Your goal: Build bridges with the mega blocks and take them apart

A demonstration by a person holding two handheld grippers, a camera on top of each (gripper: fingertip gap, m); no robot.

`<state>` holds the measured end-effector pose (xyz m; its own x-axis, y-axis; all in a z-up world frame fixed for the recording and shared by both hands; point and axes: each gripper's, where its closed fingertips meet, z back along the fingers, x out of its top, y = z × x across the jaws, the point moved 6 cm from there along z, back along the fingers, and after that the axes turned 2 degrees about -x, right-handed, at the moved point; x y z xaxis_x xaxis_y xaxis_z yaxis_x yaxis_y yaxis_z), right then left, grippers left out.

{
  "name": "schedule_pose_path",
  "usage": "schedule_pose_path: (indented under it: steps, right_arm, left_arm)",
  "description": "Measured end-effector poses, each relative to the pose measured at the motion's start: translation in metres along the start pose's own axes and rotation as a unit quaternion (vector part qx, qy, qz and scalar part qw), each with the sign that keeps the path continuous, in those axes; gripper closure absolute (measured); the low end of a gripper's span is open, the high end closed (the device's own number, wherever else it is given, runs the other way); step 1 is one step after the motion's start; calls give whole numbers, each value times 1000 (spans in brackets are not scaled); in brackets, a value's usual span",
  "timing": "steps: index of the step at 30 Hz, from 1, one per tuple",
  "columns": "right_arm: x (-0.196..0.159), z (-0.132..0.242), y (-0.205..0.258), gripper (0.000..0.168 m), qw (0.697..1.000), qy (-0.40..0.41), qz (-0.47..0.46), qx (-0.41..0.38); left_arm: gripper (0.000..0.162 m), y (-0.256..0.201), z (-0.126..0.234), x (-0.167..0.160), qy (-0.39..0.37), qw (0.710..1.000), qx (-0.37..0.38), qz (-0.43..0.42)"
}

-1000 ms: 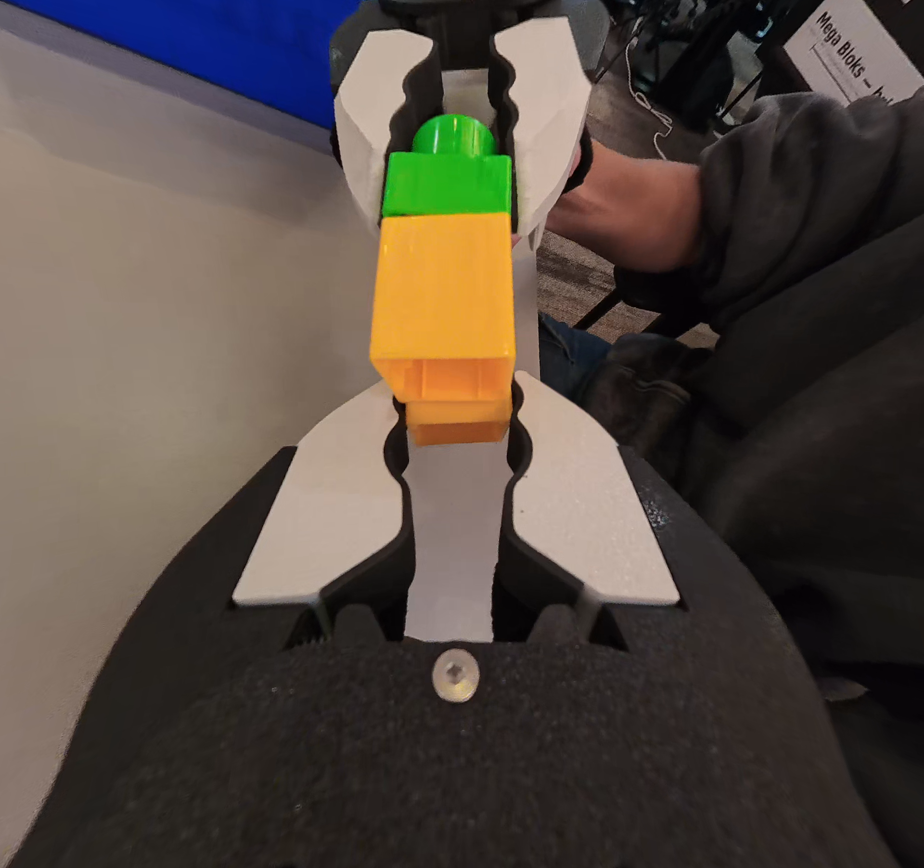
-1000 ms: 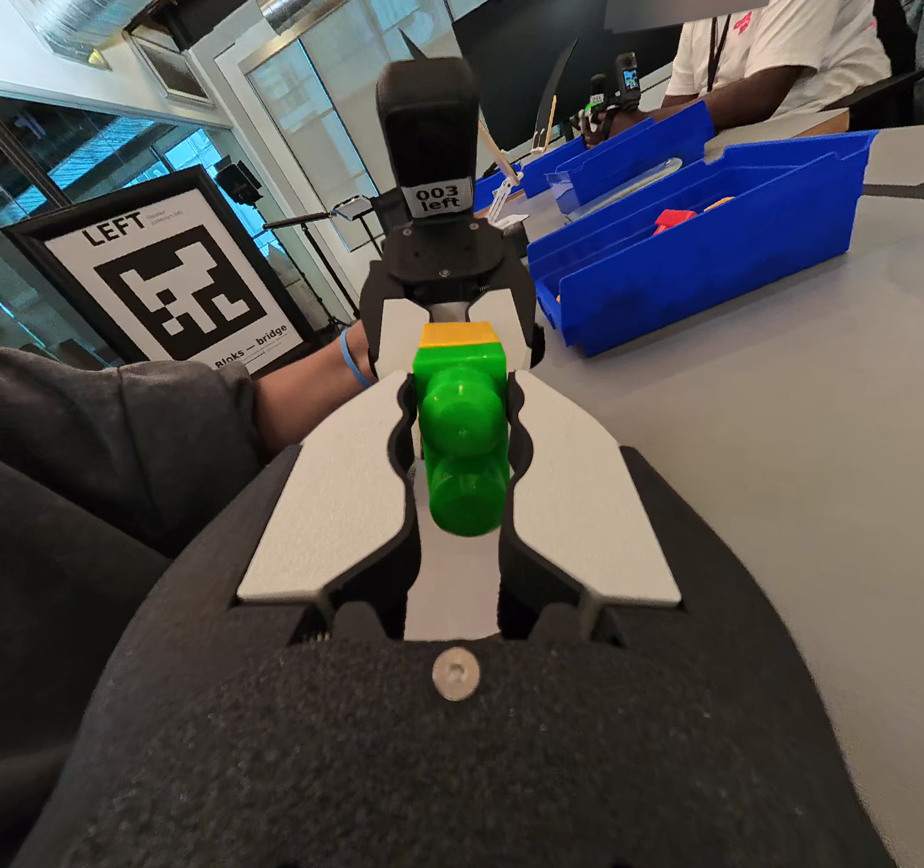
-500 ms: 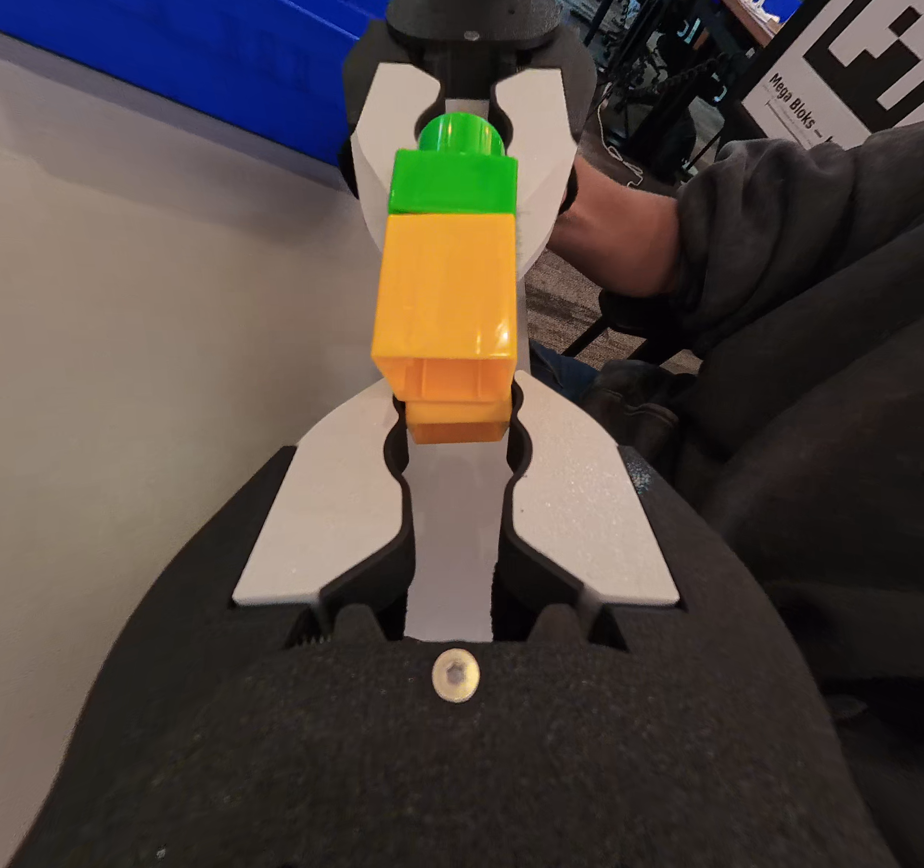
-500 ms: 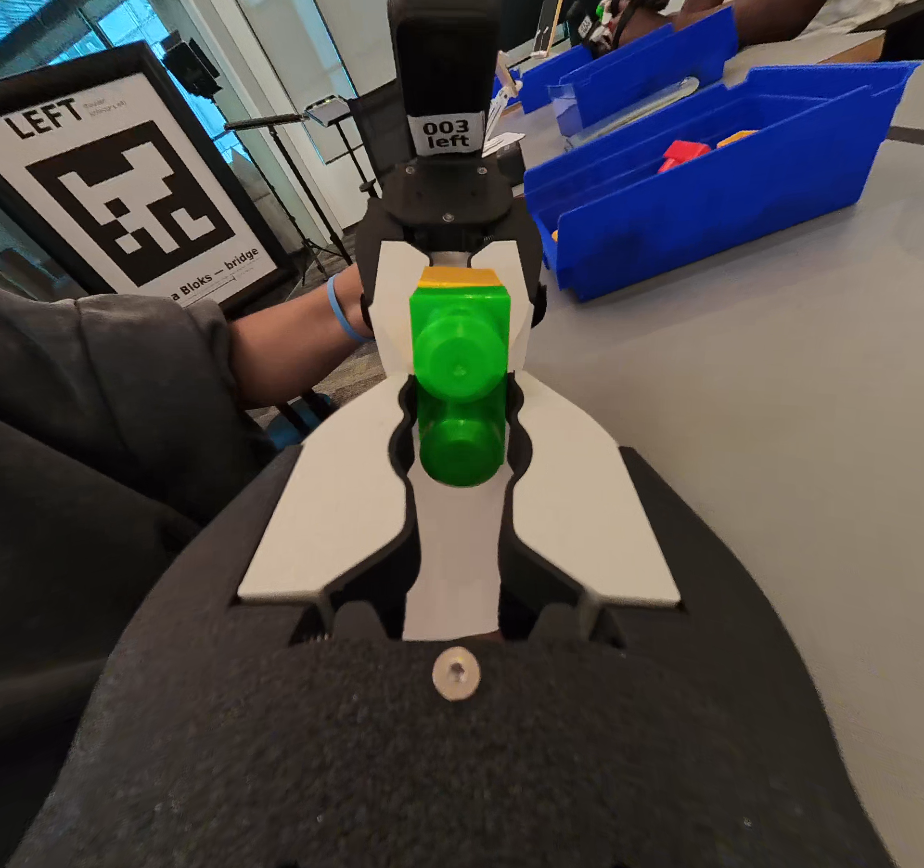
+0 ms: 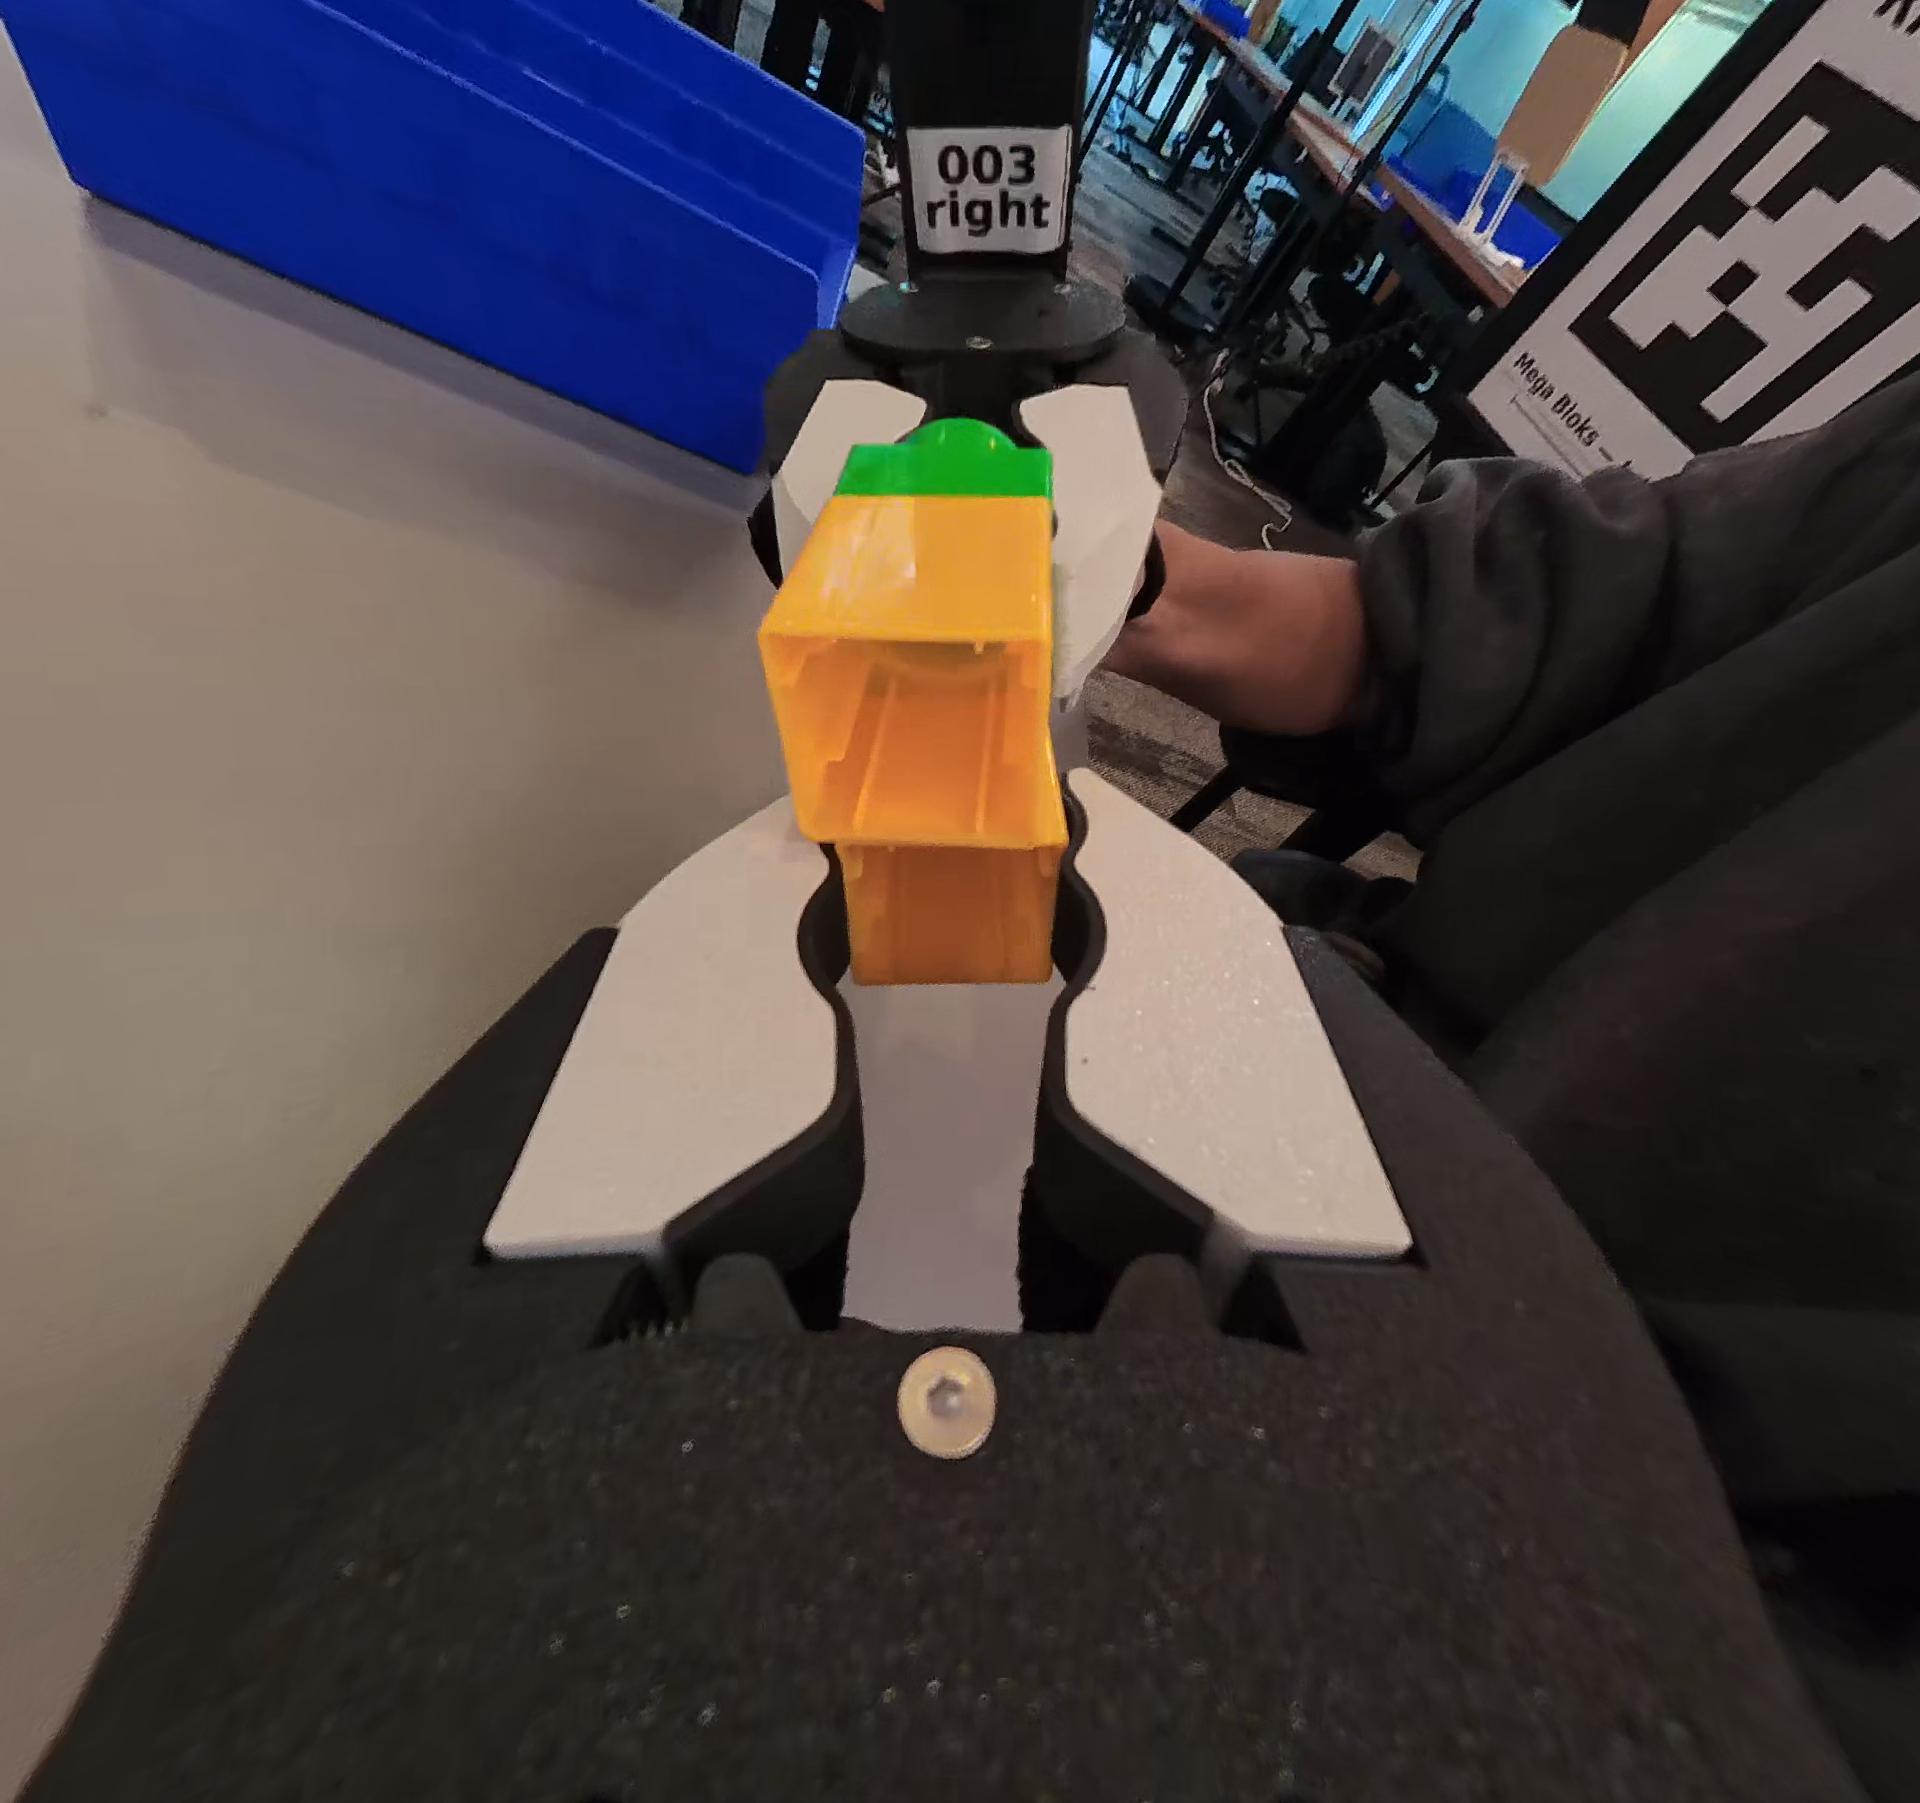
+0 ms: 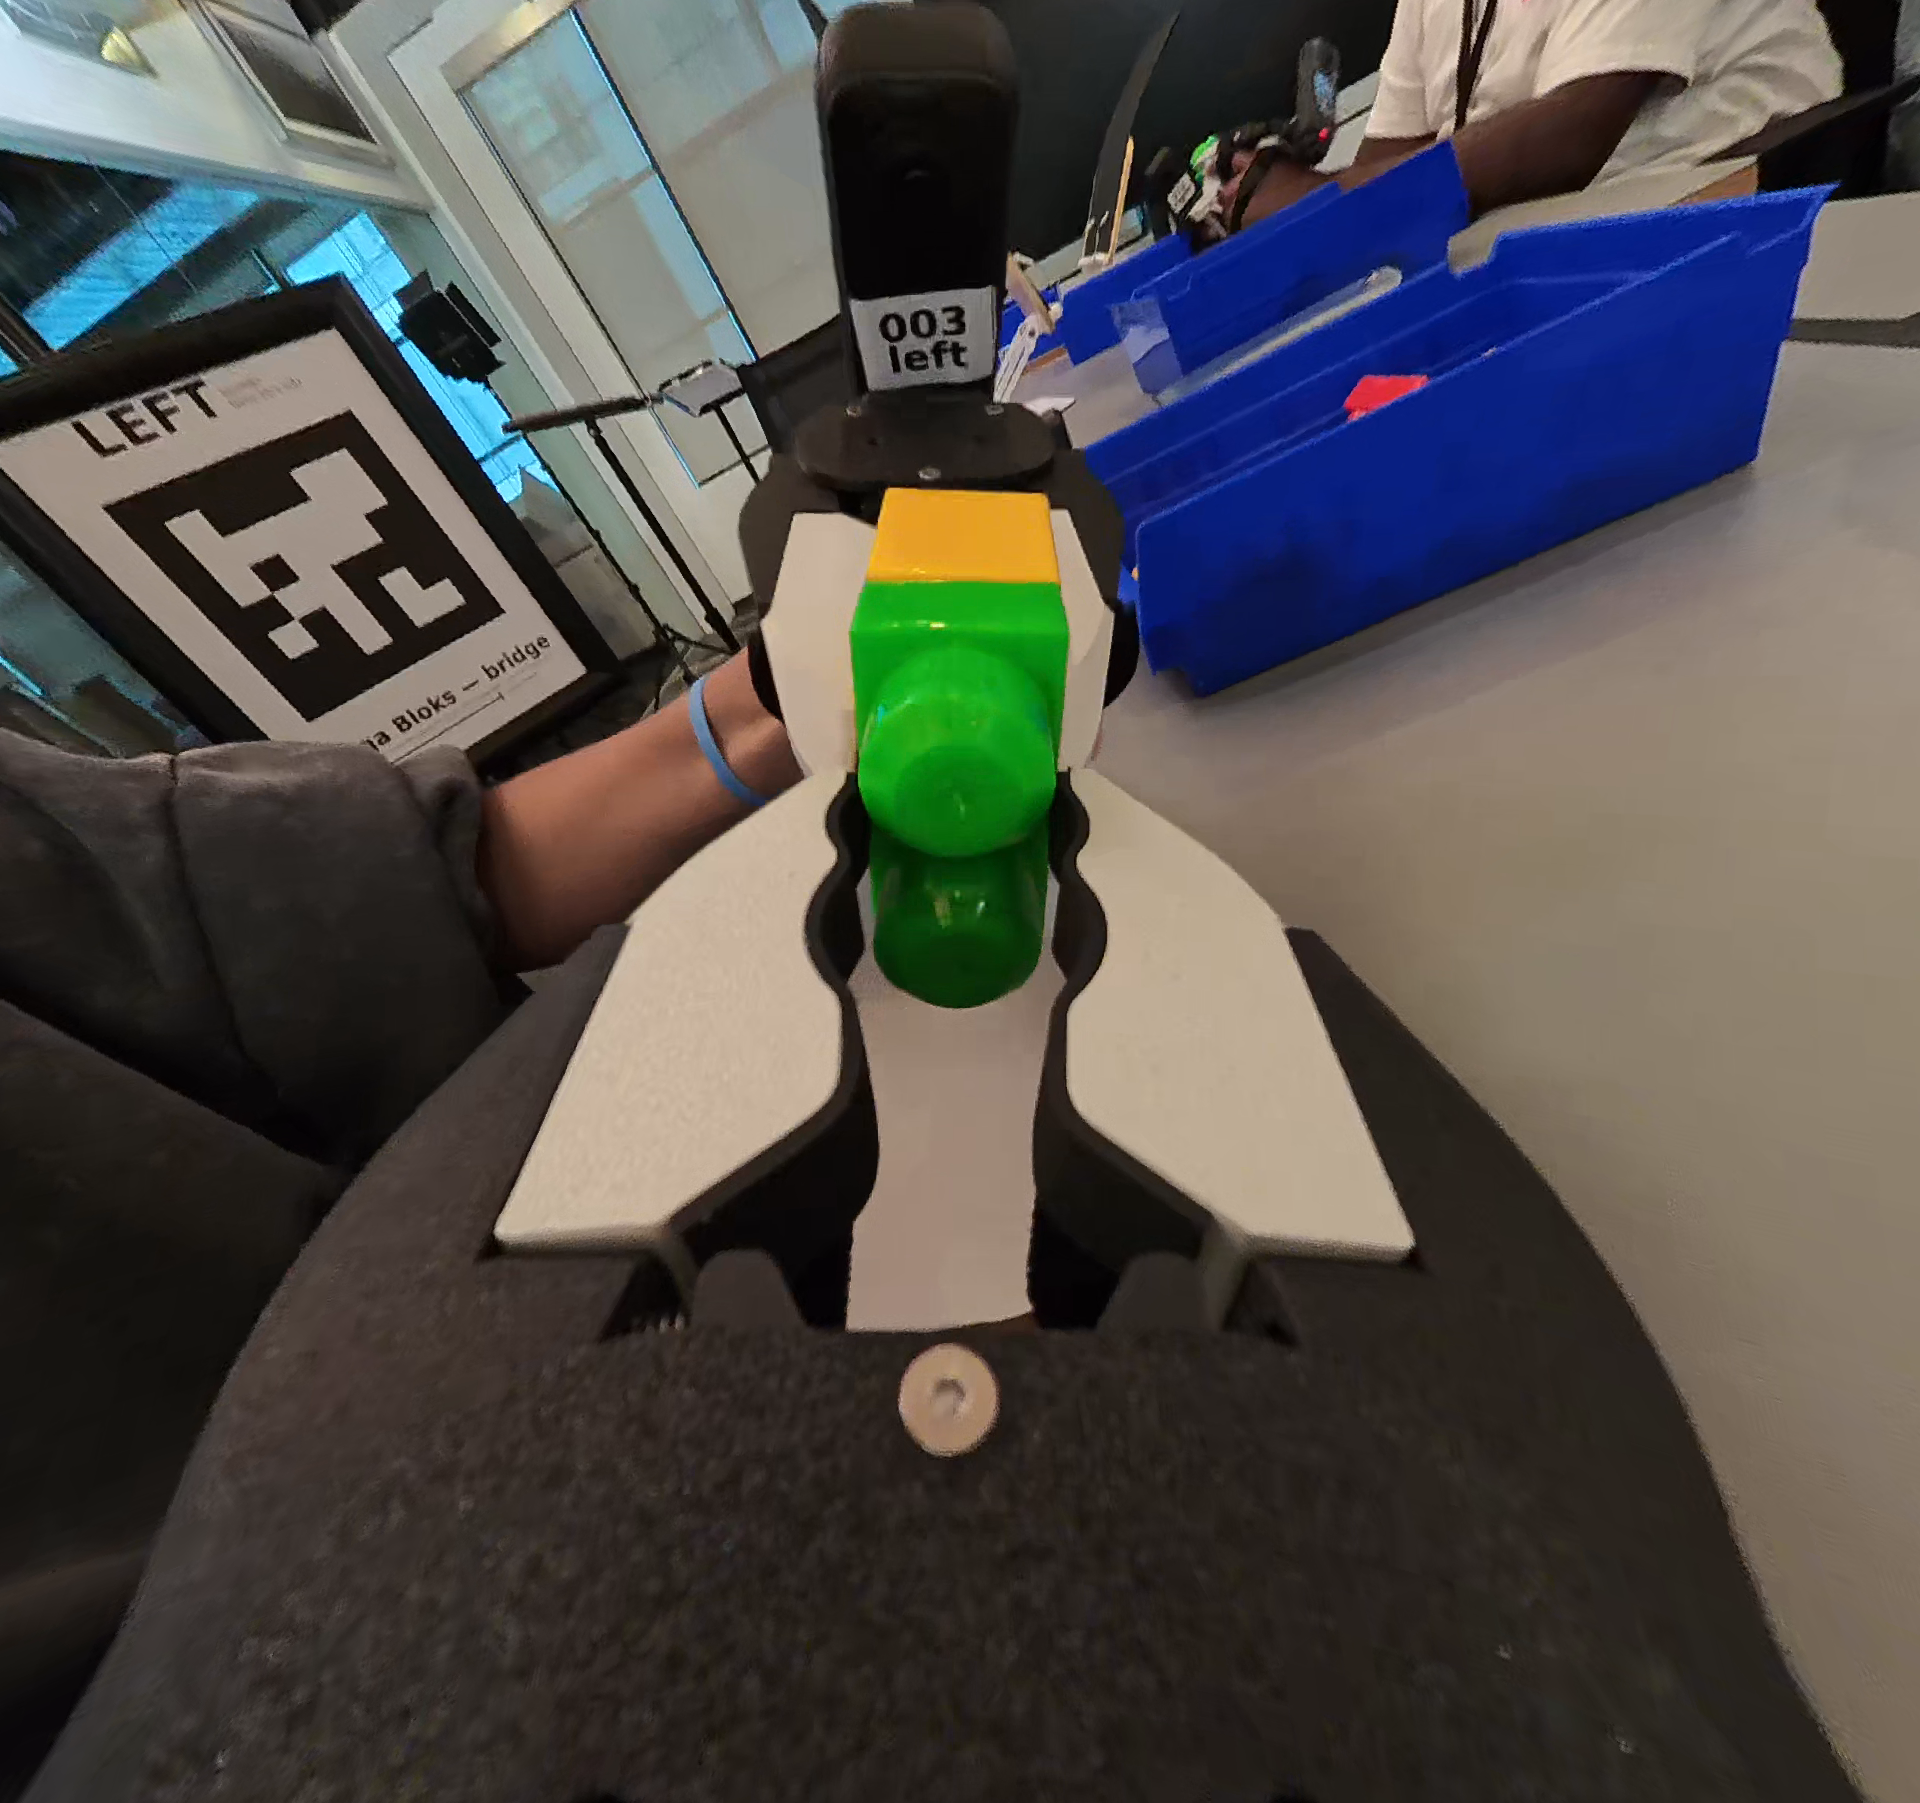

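Left gripper (image 5: 951, 880) is clamped tight on the orange block (image 5: 914, 673), right gripper (image 6: 951, 880) pinches the green block (image 6: 956, 673), both held above the table (image 6: 1507, 870). Joined blocks run straight between them, green studs toward the right.

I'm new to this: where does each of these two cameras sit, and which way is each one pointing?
Left wrist view: sits on the left gripper, looking along its white fingers at the hollow yellow plastic block it grips; the person's right forearm shows.
Right wrist view: sits on the right gripper, looking at the studded green plastic block it grips; the left forearm shows.
Shared: both see the joined yellow-green blocks, the opposite gripper, a blue plastic bin and the grey table; the cameras face each other.
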<state>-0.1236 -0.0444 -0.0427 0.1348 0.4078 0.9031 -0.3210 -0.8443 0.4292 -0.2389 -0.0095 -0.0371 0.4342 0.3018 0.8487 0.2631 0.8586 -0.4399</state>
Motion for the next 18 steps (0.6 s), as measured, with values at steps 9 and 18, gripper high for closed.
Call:
schedule_pose_path:
  steps: [9, 18]
  right_arm:
    - [2, 11, -10, 134, 999, -35, -37, 17]
    - [8, 21, -7, 135, 995, -6, -85, 51]
  left_arm:
    - [124, 3, -4, 1, -69, 997, 40, -5]
    - [155, -11, 38, -3, -184, 973, 120, -74]
